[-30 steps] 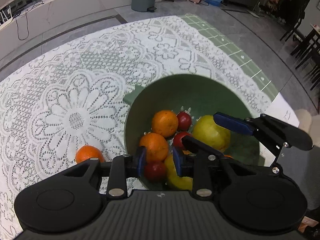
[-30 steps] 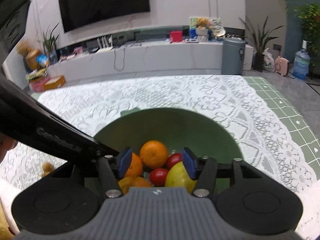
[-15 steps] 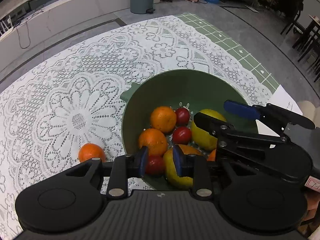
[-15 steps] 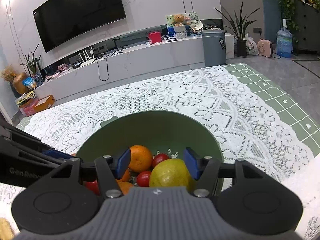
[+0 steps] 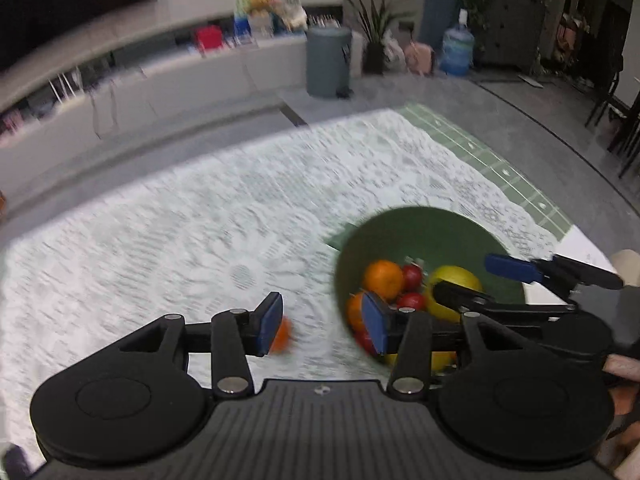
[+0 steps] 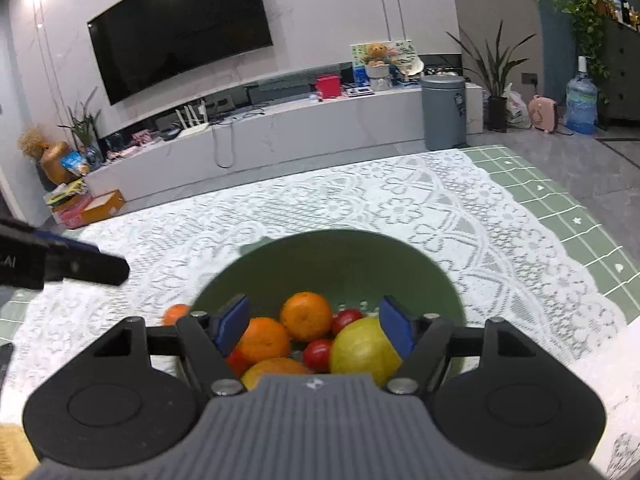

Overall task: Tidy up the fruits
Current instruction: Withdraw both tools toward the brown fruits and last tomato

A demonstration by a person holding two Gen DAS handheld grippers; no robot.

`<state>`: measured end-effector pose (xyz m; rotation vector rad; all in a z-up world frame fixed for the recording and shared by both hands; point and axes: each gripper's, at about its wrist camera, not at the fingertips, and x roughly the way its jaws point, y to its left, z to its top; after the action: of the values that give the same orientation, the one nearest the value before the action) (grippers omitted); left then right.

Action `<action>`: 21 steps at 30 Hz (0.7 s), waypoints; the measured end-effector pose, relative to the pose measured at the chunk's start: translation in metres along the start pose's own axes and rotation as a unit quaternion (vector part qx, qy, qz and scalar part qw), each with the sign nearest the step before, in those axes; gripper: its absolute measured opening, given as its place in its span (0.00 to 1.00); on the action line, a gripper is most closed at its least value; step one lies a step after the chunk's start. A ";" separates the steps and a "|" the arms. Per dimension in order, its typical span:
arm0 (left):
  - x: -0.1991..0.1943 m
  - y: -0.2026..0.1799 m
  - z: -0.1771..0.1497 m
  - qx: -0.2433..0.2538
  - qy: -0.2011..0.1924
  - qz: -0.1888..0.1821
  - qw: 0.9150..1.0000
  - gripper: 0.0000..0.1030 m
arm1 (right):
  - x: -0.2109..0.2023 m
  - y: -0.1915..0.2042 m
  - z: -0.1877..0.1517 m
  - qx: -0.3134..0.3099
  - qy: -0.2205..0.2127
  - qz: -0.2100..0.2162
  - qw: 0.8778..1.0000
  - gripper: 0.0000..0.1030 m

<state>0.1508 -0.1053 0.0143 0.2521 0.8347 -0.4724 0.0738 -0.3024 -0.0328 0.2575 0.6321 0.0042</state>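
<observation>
A green bowl point(image 6: 340, 256) on the lace tablecloth holds oranges point(image 6: 306, 316), small red fruits point(image 6: 318, 354) and a yellow-green fruit point(image 6: 364, 350). It also shows in the left wrist view point(image 5: 420, 232). One orange point(image 5: 282, 336) lies loose on the cloth left of the bowl, partly behind a left finger; it shows in the right wrist view point(image 6: 176, 314) too. My left gripper point(image 5: 322, 322) is open and empty, above the cloth beside the bowl's left rim. My right gripper point(image 6: 314, 324) is open and empty over the fruit in the bowl.
The white lace tablecloth point(image 6: 360, 200) covers a green mat point(image 6: 560, 200) whose edge shows at the right. A white paper point(image 5: 580, 244) lies past the bowl's right side. The left wrist view is motion-blurred.
My left gripper has opened wide, lifted and swung left off the bowl toward the loose orange. My right gripper has stayed open over the bowl, drawing back slightly.
</observation>
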 end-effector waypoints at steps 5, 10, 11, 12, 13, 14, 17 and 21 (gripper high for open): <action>-0.032 0.021 -0.010 0.000 -0.054 0.044 0.998 0.62 | -0.015 0.021 -0.004 0.013 0.005 0.038 0.999 0.67; -0.053 0.047 -0.018 -0.005 -0.054 0.050 0.997 0.71 | -0.022 0.054 -0.012 -0.014 0.011 0.065 0.998 0.67; -0.057 0.053 -0.020 -0.009 -0.053 0.048 0.997 0.72 | -0.021 0.061 -0.015 -0.020 0.016 0.070 0.997 0.67; -0.060 0.058 -0.022 -0.015 -0.052 0.045 0.997 0.72 | -0.020 0.067 -0.018 -0.026 0.021 0.075 0.997 0.67; -0.063 0.064 -0.024 -0.022 -0.049 0.039 0.998 0.72 | -0.019 0.075 -0.021 -0.033 0.027 0.080 0.996 0.67; -0.065 0.070 -0.026 -0.027 -0.044 0.033 0.998 0.72 | -0.018 0.081 -0.023 -0.038 0.033 0.085 0.995 0.67; -0.069 0.083 -0.034 -0.026 -0.031 0.016 0.999 0.72 | -0.017 0.101 -0.033 -0.065 0.044 0.104 0.992 0.67; -0.067 0.088 -0.049 -0.005 -0.007 0.009 1.000 0.72 | -0.015 0.126 -0.045 -0.120 0.046 0.112 0.985 0.67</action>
<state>0.1244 0.0106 0.0361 0.2472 0.8194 -0.4531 0.0446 -0.1711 -0.0292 0.0948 0.6848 0.3078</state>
